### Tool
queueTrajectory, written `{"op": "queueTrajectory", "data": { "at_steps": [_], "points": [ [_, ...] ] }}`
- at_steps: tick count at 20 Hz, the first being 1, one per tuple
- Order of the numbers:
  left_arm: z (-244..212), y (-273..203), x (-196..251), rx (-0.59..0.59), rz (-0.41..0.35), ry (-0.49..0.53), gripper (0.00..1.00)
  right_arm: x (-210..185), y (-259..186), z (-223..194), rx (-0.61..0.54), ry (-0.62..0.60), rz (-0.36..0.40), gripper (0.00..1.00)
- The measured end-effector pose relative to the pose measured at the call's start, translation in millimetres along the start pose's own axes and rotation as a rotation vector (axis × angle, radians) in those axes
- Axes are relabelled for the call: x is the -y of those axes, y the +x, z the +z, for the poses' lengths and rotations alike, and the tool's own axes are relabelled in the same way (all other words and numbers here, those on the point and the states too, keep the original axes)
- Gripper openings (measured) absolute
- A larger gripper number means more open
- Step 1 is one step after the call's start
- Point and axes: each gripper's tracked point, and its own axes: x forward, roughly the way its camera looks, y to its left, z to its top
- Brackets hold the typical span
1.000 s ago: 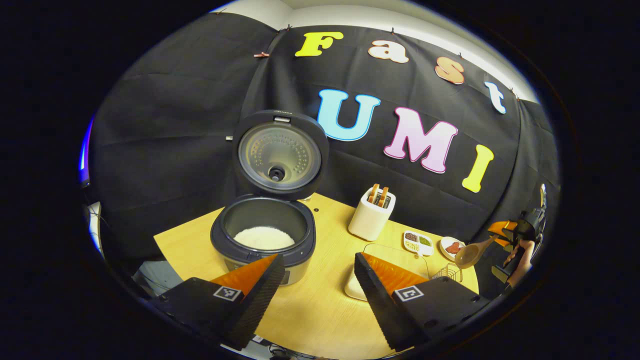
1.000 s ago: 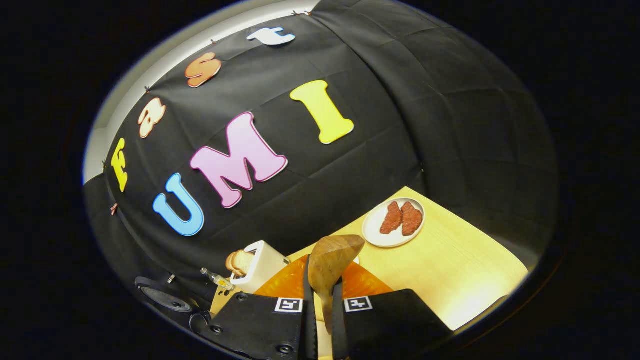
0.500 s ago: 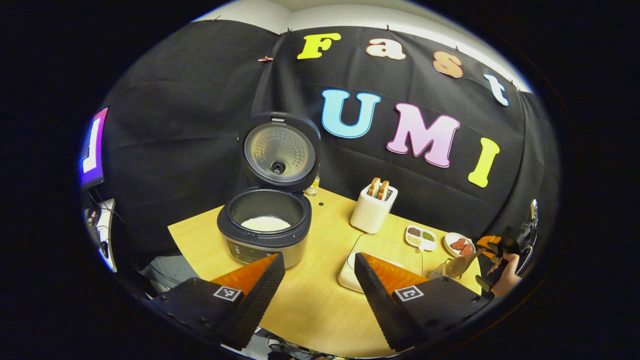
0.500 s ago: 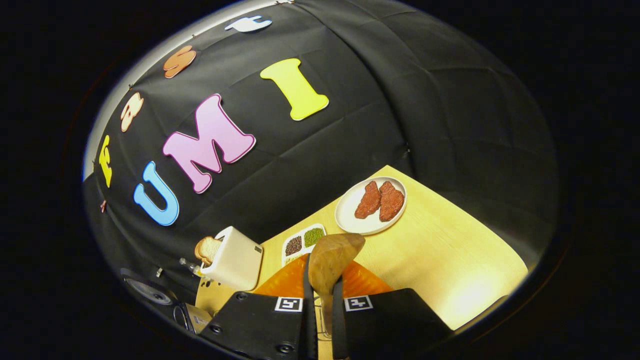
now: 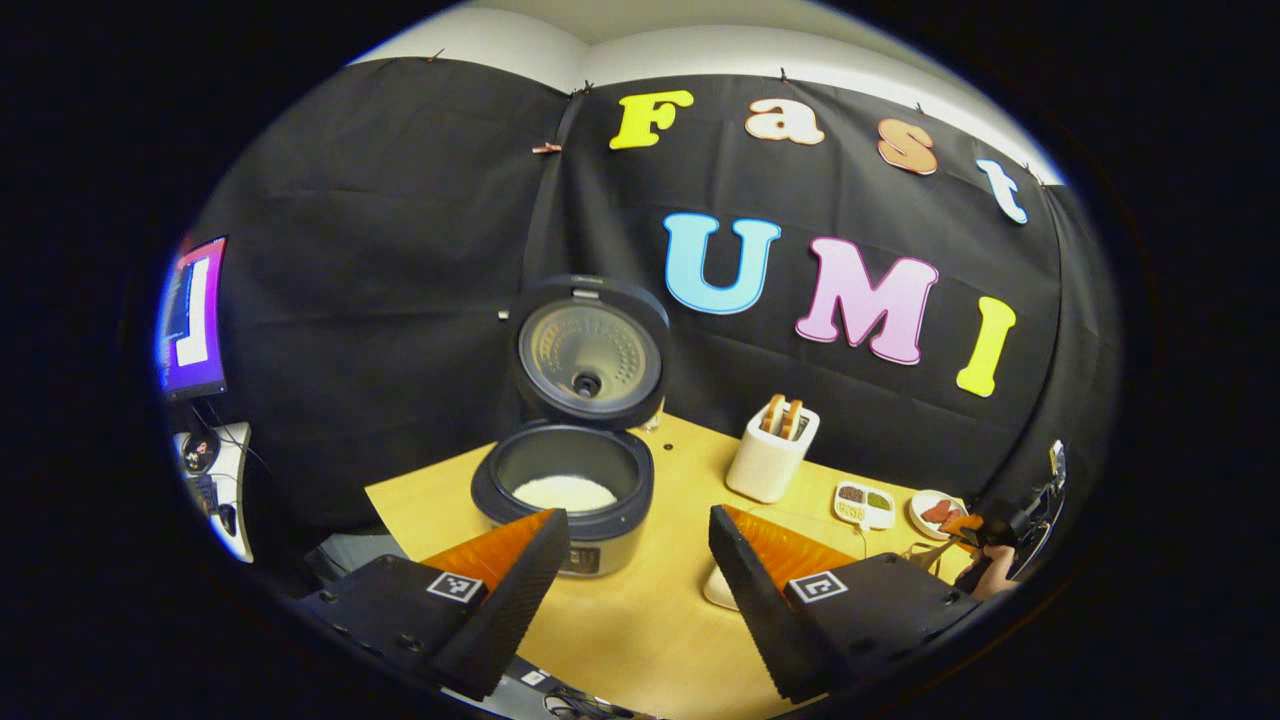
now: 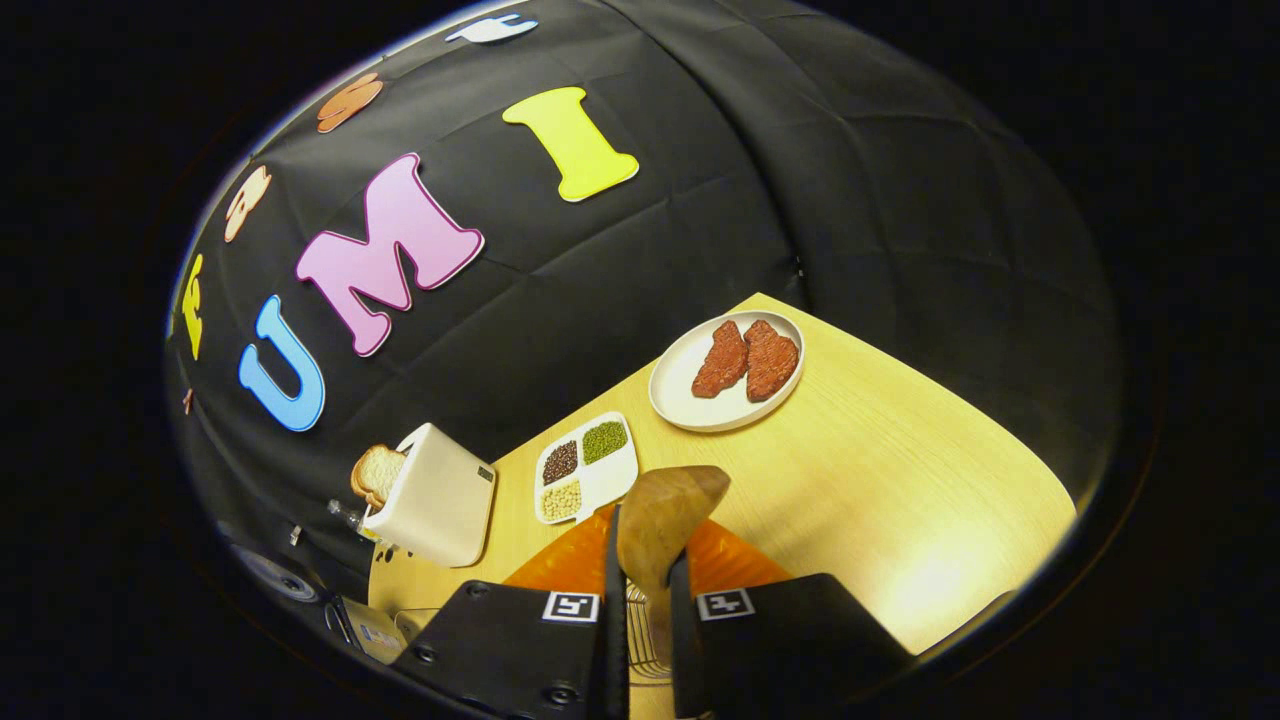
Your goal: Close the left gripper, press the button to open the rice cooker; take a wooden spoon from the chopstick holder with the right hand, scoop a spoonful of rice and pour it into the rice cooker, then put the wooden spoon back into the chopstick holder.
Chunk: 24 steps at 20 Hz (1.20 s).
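Observation:
The rice cooker (image 5: 565,500) stands open on the wooden table (image 5: 640,630), its lid (image 5: 590,350) upright and white rice (image 5: 563,492) in the pot. My left gripper (image 5: 635,530) is open and empty, held back from the cooker's front. My right gripper (image 6: 645,560) is shut on the wooden spoon (image 6: 665,515), whose bowl sticks out past the fingertips, apparently empty. A wire mesh holder (image 6: 640,625) shows just below, between the fingers. In the left gripper view the right gripper (image 5: 962,525) and the hand (image 5: 985,577) holding it are at the far right, low over the table.
A white toaster (image 5: 772,455) with bread slices stands right of the cooker. Beyond it lie a divided dish of beans (image 6: 585,470) and a plate with two red meat pieces (image 6: 727,370). A pale tray (image 5: 720,590) lies behind my left gripper's right finger.
My left gripper has drawn back from the cooker, which now looks smaller. My right gripper has sunk toward the table with the spoon still held, and its view has tipped downward.

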Motion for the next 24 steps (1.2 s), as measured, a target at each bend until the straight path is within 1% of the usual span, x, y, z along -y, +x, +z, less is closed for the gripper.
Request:
{"op": "queueTrajectory", "data": {
  "at_steps": [1,2,3,4,6,8,9,10,12,13,14,17,19,21,22,23,24],
  "points": [
    [10.0,4.5,-5.3,0.023,0.004,0.01,0.95,-0.3,-1.6,-1.1,0.003,-0.009,-0.001,0.22],
    [22.0,9.2,-10.4,0.048,0.009,0.023,0.95,-1.9,-6.3,-3.1,0.001,-0.019,0.001,0.26],
    [33.8,13.9,-15.8,0.074,0.012,0.037,0.95,-4.0,-11.2,-5.6,0.002,-0.034,0.008,0.26],
    [45.8,18.1,-20.3,0.099,0.013,0.05,0.95,-1.3,-16.3,-8.4,0.005,-0.056,0.0,0.3],
    [67.9,27.8,-24.2,0.151,-0.006,0.103,0.95,1.1,-30.8,-10.2,0.019,-0.082,-0.013,0.69],
    [93.9,35.0,-28.7,0.227,-0.017,0.218,0.95,4.1,-53.5,-12.9,0.038,-0.102,-0.031,0.98],
    [105.9,38.5,-27.3,0.264,-0.033,0.258,0.95,5.9,-65.5,-13.2,0.054,-0.12,-0.046,0.99],
    [114.4,42.1,-27.9,0.29,-0.059,0.27,0.95,6.7,-80.4,-15.5,0.07,-0.142,-0.061,0.99],
    [124.8,51.7,-24.6,0.318,-0.13,0.265,0.94,4.4,-108.8,-18.9,0.102,-0.182,-0.081,0.99],
    [128.3,59.2,-27.3,0.321,-0.15,0.263,0.94,0.3,-122.8,-21.5,0.113,-0.201,-0.082,0.98],
    [133.7,66.8,-32.0,0.33,-0.161,0.256,0.96,-4.3,-136.3,-25.0,0.126,-0.224,-0.08,0.98],
    [153.5,92.7,-45.0,0.362,-0.194,0.214,0.96,-18.5,-176.5,-32.9,0.165,-0.285,-0.084,0.99],
    [167.0,112.5,-54.3,0.383,-0.213,0.194,0.96,-34.2,-202.8,-41.1,0.187,-0.306,-0.065,0.98],
    [179.0,134.0,-64.0,0.407,-0.223,0.193,0.96,-48.0,-227.0,-51.7,0.194,-0.339,-0.046,0.98],
    [185.7,145.0,-67.2,0.418,-0.231,0.196,0.99,-54.5,-236.7,-56.7,0.196,-0.358,-0.035,0.98],
    [188.3,156.9,-69.7,0.423,-0.236,0.203,0.99,-58.5,-248.5,-61.8,0.199,-0.38,-0.028,0.98],
    [192.8,168.2,-71.5,0.431,-0.242,0.21,0.96,-65.2,-258.8,-66.5,0.205,-0.402,-0.017,0.98]
  ]
}}
